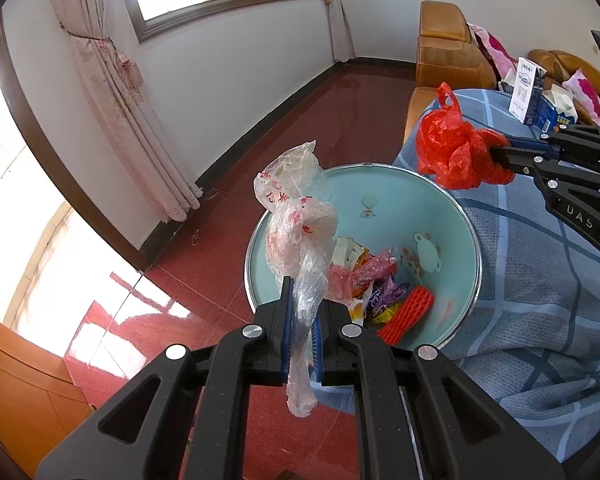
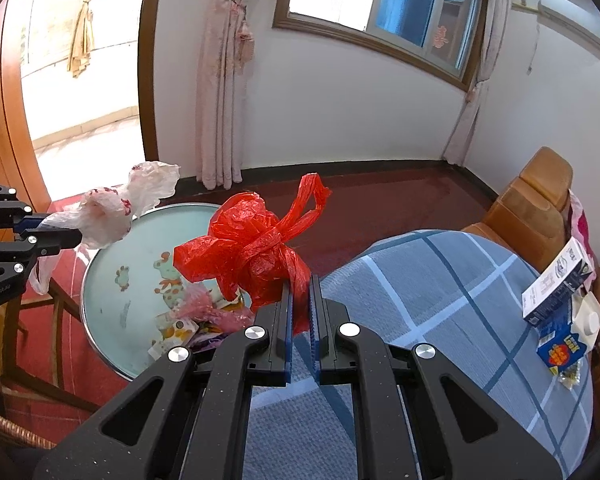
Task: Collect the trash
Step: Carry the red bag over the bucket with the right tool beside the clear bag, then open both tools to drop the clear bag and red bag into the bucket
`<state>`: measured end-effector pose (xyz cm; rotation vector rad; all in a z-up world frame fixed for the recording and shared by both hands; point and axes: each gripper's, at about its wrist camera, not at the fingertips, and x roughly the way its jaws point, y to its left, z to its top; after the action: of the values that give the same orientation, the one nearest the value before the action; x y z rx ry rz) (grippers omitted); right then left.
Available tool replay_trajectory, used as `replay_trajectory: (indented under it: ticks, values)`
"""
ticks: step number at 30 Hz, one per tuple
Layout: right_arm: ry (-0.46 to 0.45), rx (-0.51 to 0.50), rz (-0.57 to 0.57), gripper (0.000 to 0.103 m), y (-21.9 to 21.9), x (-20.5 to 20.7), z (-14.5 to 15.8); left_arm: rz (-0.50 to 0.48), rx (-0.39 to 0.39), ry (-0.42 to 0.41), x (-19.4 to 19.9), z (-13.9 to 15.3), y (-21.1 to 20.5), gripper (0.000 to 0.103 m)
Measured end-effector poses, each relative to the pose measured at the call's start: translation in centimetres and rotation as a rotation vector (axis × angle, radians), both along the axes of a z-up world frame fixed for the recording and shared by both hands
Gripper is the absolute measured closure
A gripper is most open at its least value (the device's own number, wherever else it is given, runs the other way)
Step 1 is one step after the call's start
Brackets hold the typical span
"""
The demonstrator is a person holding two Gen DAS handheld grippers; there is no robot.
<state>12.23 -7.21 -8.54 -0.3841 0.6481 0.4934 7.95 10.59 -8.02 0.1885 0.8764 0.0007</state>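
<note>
My left gripper [image 1: 302, 308] is shut on a crumpled clear plastic bag [image 1: 296, 216] with red print and holds it above the light blue trash bin [image 1: 452, 216]. The clear bag also shows in the right wrist view [image 2: 108, 212], with the left gripper [image 2: 60, 230] at the left edge. My right gripper [image 2: 300, 300] is shut on a knotted red plastic bag [image 2: 252, 248], held over the bin's rim [image 2: 100, 248]. The red bag [image 1: 452, 148] and right gripper [image 1: 500, 154] show at the right of the left wrist view. Wrappers and a red foam net [image 1: 408, 314] lie in the bin.
A sofa seat under a blue checked cloth [image 1: 540, 280] is right of the bin, with milk cartons [image 2: 560, 292] on it. A red tiled floor [image 1: 300, 120], curtains [image 1: 112, 80] and a white wall lie beyond. A wooden door [image 1: 16, 392] stands at the left.
</note>
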Motion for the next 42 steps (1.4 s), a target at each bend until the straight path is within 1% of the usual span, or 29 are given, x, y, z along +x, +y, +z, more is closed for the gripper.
replay_trajectory:
  ticks: [18,21,22,23,24,25,26,27,28,29,30,31,32,36,40,42]
  values:
    - [0.006,-0.007,0.031,0.095,1.0,-0.3,-0.3,0.0,-0.005,-0.002,0.0,0.2,0.1,0.095]
    - [0.008,-0.004,0.043,0.095,1.2,-0.3,-0.4,0.004,-0.01,-0.011,0.1,0.4,0.0,0.09]
    - [0.009,-0.001,0.048,0.095,1.3,-0.3,-0.4,0.008,-0.014,-0.016,0.1,0.4,0.0,0.083]
    - [0.013,0.006,0.055,0.093,1.4,-0.2,-0.5,0.008,-0.016,-0.02,0.0,0.5,0.0,0.072]
    - [0.014,0.012,0.058,0.085,1.5,-0.2,-0.5,0.011,-0.014,-0.028,-0.1,0.5,-0.1,0.068]
    - [0.012,0.015,0.056,0.079,1.5,-0.1,-0.6,0.015,-0.014,-0.032,-0.1,0.6,-0.1,0.059]
    - [0.011,0.02,0.05,0.069,1.5,-0.1,-0.7,0.021,-0.019,-0.039,-0.1,0.7,-0.1,0.05]
    - [0.011,0.025,0.047,0.065,1.5,0.0,-0.7,0.025,-0.027,-0.047,-0.1,0.8,0.1,0.048]
    - [0.011,0.03,0.044,0.064,1.4,0.0,-0.7,0.024,-0.032,-0.05,-0.1,0.9,0.1,0.048]
    - [0.01,0.033,0.039,0.064,1.3,0.1,-0.7,0.024,-0.035,-0.052,-0.1,0.9,0.1,0.045]
    - [0.01,0.035,0.035,0.062,1.2,0.1,-0.7,0.027,-0.041,-0.059,-0.1,1.1,0.1,0.04]
    - [0.008,0.038,0.031,0.06,1.0,0.1,-0.6,0.035,-0.043,-0.071,-0.2,1.2,0.1,0.029]
    - [0.004,0.042,0.026,0.056,0.8,0.0,-0.5,0.04,-0.043,-0.08,-0.3,1.3,0.3,0.023]
    - [-0.026,0.061,-0.008,0.051,-0.4,-0.5,0.3,0.042,-0.048,-0.099,-0.6,1.7,0.1,0.022]
    - [-0.053,0.095,-0.035,0.047,-2.0,-1.6,1.5,0.041,-0.058,-0.126,-1.0,2.5,-0.3,0.017]
    - [-0.083,0.113,-0.051,0.042,-3.0,-2.6,2.4,0.033,-0.061,-0.148,-1.5,3.2,-0.6,0.016]
